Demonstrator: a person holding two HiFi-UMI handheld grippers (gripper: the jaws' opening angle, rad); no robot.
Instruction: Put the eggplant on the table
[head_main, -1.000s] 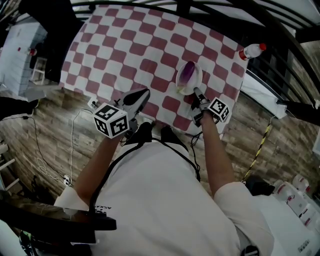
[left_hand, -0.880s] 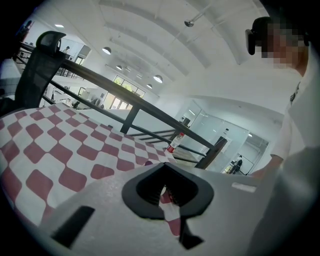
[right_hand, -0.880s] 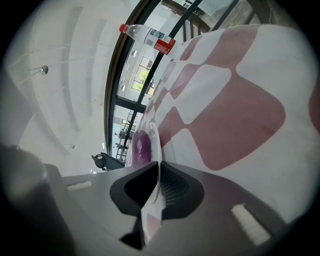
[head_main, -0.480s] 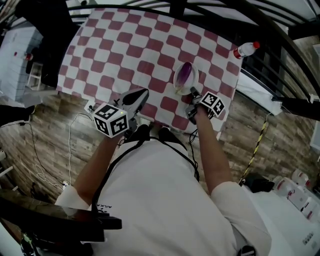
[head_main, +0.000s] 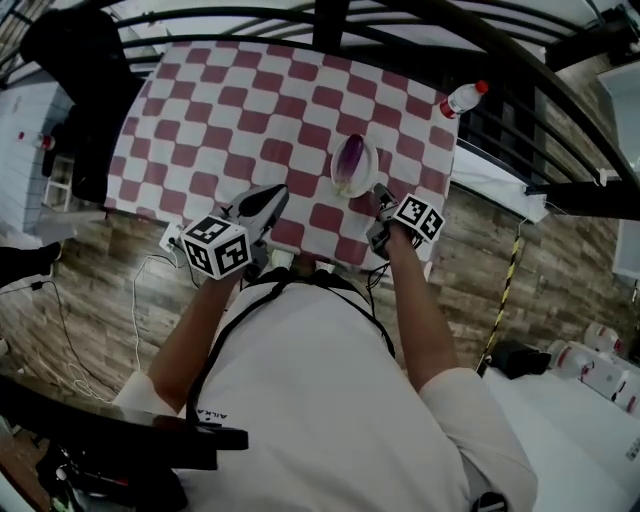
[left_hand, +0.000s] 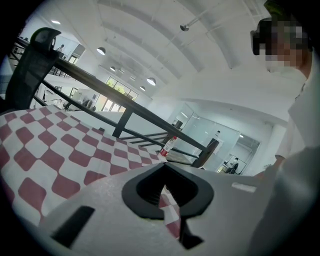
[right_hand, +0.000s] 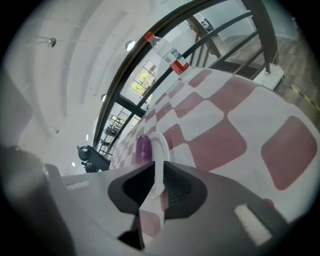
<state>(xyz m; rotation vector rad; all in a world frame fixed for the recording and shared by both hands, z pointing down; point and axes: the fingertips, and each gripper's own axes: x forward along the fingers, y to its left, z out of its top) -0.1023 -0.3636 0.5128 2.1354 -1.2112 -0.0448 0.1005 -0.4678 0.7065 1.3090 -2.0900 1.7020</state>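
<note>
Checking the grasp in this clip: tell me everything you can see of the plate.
The plate is white, round, shallow and smooth, maybe ceramic or plastic. It is at the near right of the checked cloth and carries the purple eggplant. The right gripper has its fingers shut on the near rim, seen edge-on in the right gripper view. Whether it rests on the cloth or is lifted cannot be told.

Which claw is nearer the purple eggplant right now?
Right. The right claw is clamped on the near rim of the white plate carrying the purple eggplant. The left claw, shut and empty, sits farther off to the plate's left over the red-and-white checked cloth.
</note>
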